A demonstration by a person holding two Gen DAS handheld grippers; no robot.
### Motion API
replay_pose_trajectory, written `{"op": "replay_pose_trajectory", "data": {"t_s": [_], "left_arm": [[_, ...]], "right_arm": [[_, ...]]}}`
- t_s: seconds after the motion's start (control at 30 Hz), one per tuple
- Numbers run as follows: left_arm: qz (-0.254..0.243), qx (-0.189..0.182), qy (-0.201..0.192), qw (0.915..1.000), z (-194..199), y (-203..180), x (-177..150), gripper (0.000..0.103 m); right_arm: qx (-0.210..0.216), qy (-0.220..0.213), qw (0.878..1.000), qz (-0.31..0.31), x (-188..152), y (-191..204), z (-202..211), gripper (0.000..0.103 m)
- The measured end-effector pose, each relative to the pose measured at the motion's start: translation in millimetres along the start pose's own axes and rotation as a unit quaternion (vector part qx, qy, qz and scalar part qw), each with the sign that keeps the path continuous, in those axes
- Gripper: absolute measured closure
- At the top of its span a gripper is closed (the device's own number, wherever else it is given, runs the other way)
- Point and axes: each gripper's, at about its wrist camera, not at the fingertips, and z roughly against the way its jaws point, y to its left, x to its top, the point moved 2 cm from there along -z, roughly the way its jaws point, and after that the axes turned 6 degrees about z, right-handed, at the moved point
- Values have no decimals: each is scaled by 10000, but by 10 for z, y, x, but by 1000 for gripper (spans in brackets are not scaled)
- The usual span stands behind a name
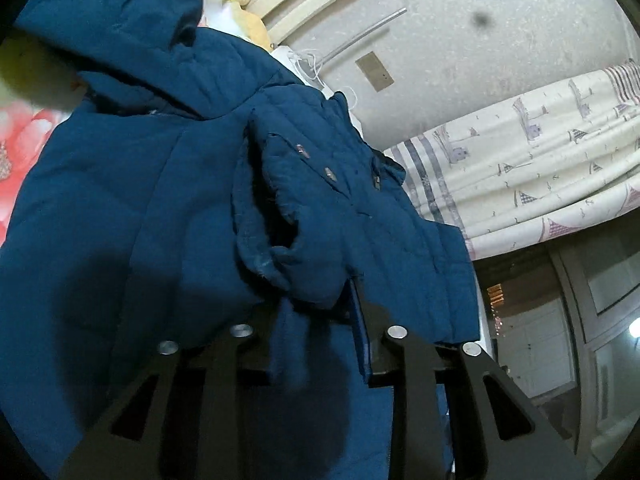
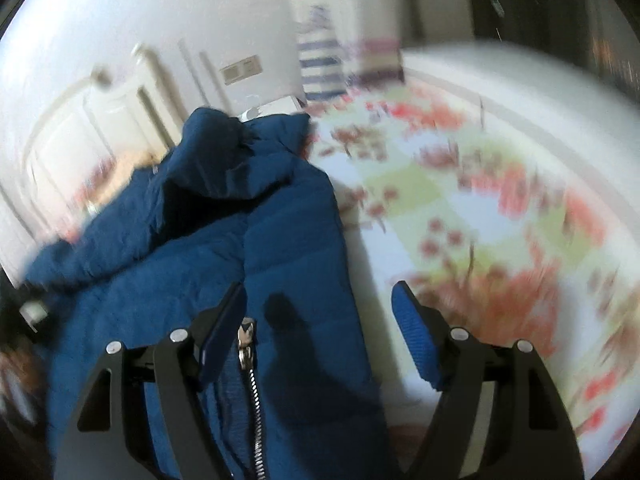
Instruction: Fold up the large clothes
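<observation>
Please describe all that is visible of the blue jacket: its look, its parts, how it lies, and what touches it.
The blue jacket is a dark blue, quilted, padded garment with a hood, small toggle-like fasteners on a flap, and a silver zipper. It lies rumpled on a floral bedspread. The left gripper is closed on a fold of its fabric. The right gripper is open over its zipper edge, one finger above the fabric and the other over the bedspread. Whether those pads touch it cannot be told.
</observation>
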Motion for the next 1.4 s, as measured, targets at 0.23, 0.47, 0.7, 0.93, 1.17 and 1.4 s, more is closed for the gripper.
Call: {"op": "replay_pose_trajectory", "data": {"t_s": [0.23,0.47,0.7,0.93,1.17,1.4], "left_arm": [[-112,382,-19,9992,-179,-251,154,30],[-860,348,-492,9945,-192,-233,219,86],[-1039,82,-1416,9844,362,-132,378,88],[-1008,452,-947,9894,172,-35,357,88],[-1334,612,-1160,9823,284,-103,249,88],[-916,827,-638,9903,117,89,291,87]], "right_arm": [[-534,493,9826,1708,538,537,-708,23],[-657,424,9881,1328,806,488,-1116,22],[-424,229,9971,586,777,209,-1083,21],[-313,44,9995,7,751,4,-1012,30],[-497,-396,9974,-346,749,-96,-845,39],[-332,173,9945,-978,674,-325,-1068,26]]}}
